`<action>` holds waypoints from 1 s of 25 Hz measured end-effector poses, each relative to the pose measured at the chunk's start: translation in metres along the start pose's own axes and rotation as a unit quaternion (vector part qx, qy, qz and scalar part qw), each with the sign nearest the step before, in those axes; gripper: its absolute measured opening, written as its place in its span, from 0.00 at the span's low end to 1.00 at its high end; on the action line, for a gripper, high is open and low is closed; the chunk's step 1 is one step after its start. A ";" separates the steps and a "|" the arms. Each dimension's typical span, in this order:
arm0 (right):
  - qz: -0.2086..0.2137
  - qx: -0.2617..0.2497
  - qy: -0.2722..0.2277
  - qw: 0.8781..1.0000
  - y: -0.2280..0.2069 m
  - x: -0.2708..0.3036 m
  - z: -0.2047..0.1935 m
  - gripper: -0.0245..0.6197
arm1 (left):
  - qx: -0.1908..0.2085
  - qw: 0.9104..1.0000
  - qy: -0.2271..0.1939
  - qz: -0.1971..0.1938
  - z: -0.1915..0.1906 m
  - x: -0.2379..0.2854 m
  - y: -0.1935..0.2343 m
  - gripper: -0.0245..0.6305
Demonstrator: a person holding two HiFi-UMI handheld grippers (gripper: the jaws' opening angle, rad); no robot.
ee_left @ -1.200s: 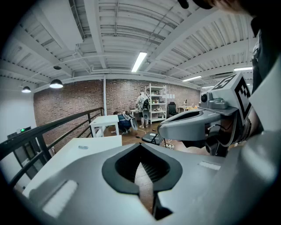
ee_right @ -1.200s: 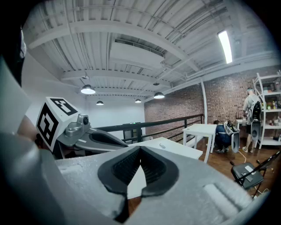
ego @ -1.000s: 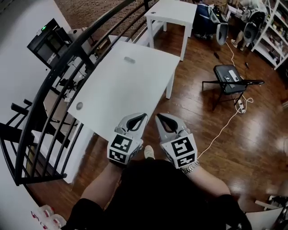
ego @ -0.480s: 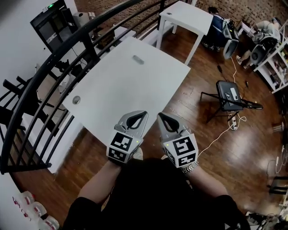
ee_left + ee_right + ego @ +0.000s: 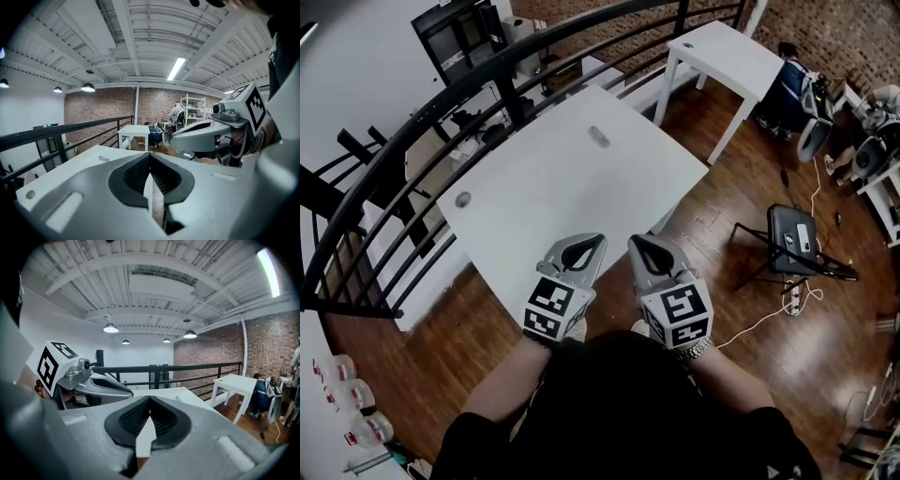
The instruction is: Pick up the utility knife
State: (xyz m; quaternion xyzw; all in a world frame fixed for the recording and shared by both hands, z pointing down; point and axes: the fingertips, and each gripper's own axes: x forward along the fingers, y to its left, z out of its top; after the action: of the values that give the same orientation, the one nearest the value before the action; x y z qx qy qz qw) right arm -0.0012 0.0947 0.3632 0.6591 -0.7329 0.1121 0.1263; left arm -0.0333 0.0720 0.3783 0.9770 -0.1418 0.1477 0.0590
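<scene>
Fingers point(image 5: 572, 255) on my left gripper point(image 5: 600, 241) and right gripper point(image 5: 633, 242) were clenched empty, so I judged one had to open before reaching across the tabletop point(image 5: 534, 206) to the far utility knife point(image 5: 599, 137).

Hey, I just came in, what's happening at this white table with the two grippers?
A person holds a gripper in each hand, side by side at the near edge of the white table. The left gripper and the right gripper both have their jaws shut with nothing between them. The small grey thing lying near the table's far side, likely the utility knife, is untouched and well apart from both grippers. So the pickup has not begun yet.
</scene>
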 end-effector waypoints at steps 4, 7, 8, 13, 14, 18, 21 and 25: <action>0.020 0.007 -0.004 1.000 -0.043 -0.017 -0.014 0.03 | -0.002 0.999 0.003 0.035 0.004 0.025 -0.024 0.06; 0.034 0.015 -0.006 0.999 -0.065 -0.019 -0.019 0.03 | -0.004 0.999 0.012 0.052 0.005 0.035 -0.036 0.06; 0.039 0.016 -0.008 0.999 -0.069 -0.015 -0.018 0.03 | -0.006 0.998 0.016 0.057 0.004 0.037 -0.035 0.06; 0.060 0.007 -0.007 0.998 -0.072 0.022 -0.006 0.03 | -0.018 0.997 0.022 0.074 0.007 0.046 -0.006 0.06; 0.061 0.003 -0.005 0.998 -0.072 0.031 -0.002 0.03 | -0.017 0.997 0.019 0.075 0.010 0.049 0.002 0.06; 0.059 -0.024 0.004 0.998 -0.074 0.064 0.012 0.03 | -0.024 0.997 0.003 0.075 0.021 0.061 0.037 0.06; 0.049 -0.030 0.012 0.998 -0.084 0.086 0.022 0.04 | -0.020 0.998 -0.006 0.065 0.031 0.069 0.053 0.06; 0.055 -0.037 0.034 0.997 -0.090 0.118 0.024 0.08 | -0.020 0.997 -0.011 0.071 0.038 0.078 0.077 0.06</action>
State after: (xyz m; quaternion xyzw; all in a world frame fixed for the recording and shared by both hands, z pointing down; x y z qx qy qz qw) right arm 0.0757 -0.0331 0.3794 0.6081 -0.7673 0.1139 0.1691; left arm 0.0255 -0.0273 0.3713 0.9647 -0.2143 0.1376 0.0663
